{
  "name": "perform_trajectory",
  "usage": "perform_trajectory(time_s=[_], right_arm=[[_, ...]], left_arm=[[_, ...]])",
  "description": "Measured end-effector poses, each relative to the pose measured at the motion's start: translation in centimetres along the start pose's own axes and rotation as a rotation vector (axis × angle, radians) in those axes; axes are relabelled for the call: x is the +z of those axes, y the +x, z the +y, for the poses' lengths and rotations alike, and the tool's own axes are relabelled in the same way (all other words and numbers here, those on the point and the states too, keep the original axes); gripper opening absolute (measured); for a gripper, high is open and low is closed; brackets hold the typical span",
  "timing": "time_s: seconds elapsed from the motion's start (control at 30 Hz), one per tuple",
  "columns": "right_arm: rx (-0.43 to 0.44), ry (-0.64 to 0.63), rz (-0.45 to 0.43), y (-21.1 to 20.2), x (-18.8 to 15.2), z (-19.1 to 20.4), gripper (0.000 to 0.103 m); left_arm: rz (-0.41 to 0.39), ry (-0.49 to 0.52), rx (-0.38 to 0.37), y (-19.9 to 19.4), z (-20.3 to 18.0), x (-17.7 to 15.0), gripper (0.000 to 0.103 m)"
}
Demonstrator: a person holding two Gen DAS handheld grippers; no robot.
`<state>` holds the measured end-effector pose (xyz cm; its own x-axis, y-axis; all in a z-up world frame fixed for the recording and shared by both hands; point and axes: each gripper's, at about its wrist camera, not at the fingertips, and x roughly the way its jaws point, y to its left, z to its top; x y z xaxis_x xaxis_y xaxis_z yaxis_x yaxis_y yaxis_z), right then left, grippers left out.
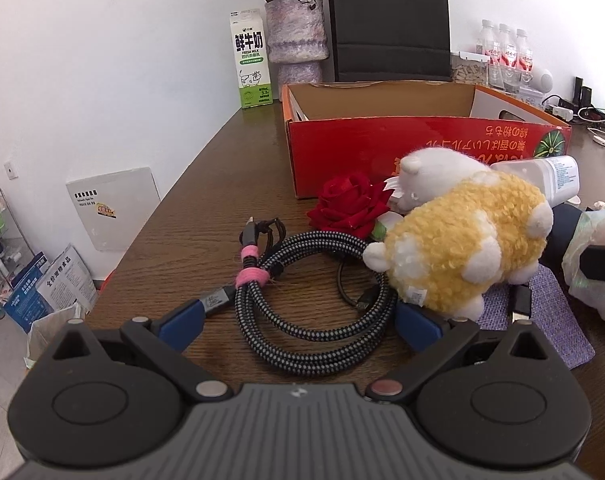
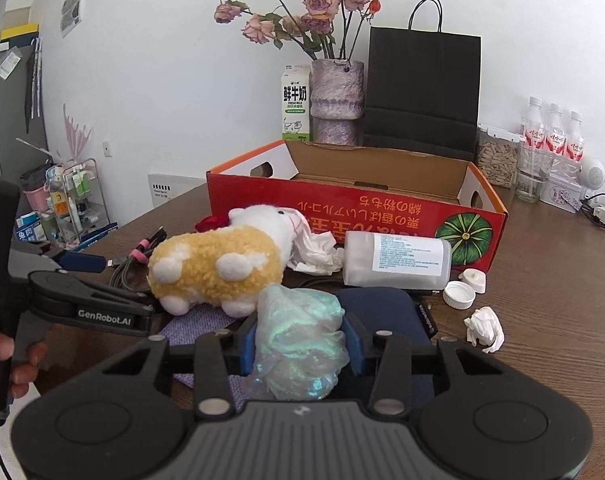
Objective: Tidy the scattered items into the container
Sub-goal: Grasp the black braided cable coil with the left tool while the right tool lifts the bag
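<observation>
Two claws are at work over the brown tabletop (image 2: 550,280). The right claw (image 2: 300,344) has its blue pads pressed against the sides of a crumpled, iridescent plastic bag (image 2: 298,340), which bulges up between them; the jaws stand fairly narrow, gripping it. Under the bag lies a dark blue pouch (image 2: 386,308) on a purple woven cloth (image 2: 200,318). The left claw (image 1: 298,322) stands wide, its blue fingertips (image 1: 182,322) on either side of a coiled braided cable (image 1: 302,296) bound with a pink strap (image 1: 252,276), not touching it as far as can be seen.

Just beyond the cable sits a yellow and white plush sheep (image 1: 458,240), lying on its side, with a red fabric rose (image 1: 348,208) beside its head. To the right of the sheep are a wad of white tissue (image 2: 316,252) and a frosted plastic bottle (image 2: 396,258) lying flat, its white cap (image 2: 458,295) loose next to it, and another small tissue ball (image 2: 484,328) nearer the camera.

Behind all these stands the red cardboard box (image 2: 354,208), open at the top; what its inside holds cannot be made out. Against the wall are a milk carton (image 2: 296,104), a vase of dried roses (image 2: 336,100) and a black paper bag (image 2: 422,92).
</observation>
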<state>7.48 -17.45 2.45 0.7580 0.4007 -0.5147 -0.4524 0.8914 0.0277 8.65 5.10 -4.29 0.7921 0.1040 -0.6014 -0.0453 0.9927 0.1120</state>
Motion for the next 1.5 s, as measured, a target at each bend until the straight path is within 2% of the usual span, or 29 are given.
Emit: perform_trajectory(time_s=[0.17, 0.47, 0.67, 0.73, 1.03, 1.3, 1.5], right_arm=[[-0.008, 0.017, -0.013, -0.1, 0.3, -0.7, 0.042], [-0.007, 0.025, -0.014, 0.0, 0.3, -0.9, 0.042], [-0.007, 0.028, -0.015, -0.1, 0.3, -1.0, 0.042], [-0.008, 0.029, -0.016, -0.1, 0.3, -1.0, 0.042], [-0.014, 0.029, -0.032, -0.6, 0.5, -1.3, 0.042], [-0.023, 0.026, -0.064, -1.2, 0.8, -1.7, 0.042], [-0.04, 0.019, -0.109, -1.3, 1.9, -2.3, 0.042]], left_arm=[[-0.013, 0.035, -0.003, -0.2, -0.2, 0.8, 0.103], [-0.01, 0.172, -0.053, 1.7, -0.2, 1.7, 0.103], [0.063, 0.055, -0.163, 3.0, 2.1, 2.0, 0.103], [0.061, 0.029, -0.182, 3.0, 2.5, 1.8, 0.095], [0.046, -0.058, -0.164, 1.9, 3.2, 1.3, 0.094], [-0.023, -0.082, -0.124, -0.5, 3.5, 1.8, 0.094], [-0.133, -0.086, -0.127, -2.7, 3.1, 4.4, 0.094]])
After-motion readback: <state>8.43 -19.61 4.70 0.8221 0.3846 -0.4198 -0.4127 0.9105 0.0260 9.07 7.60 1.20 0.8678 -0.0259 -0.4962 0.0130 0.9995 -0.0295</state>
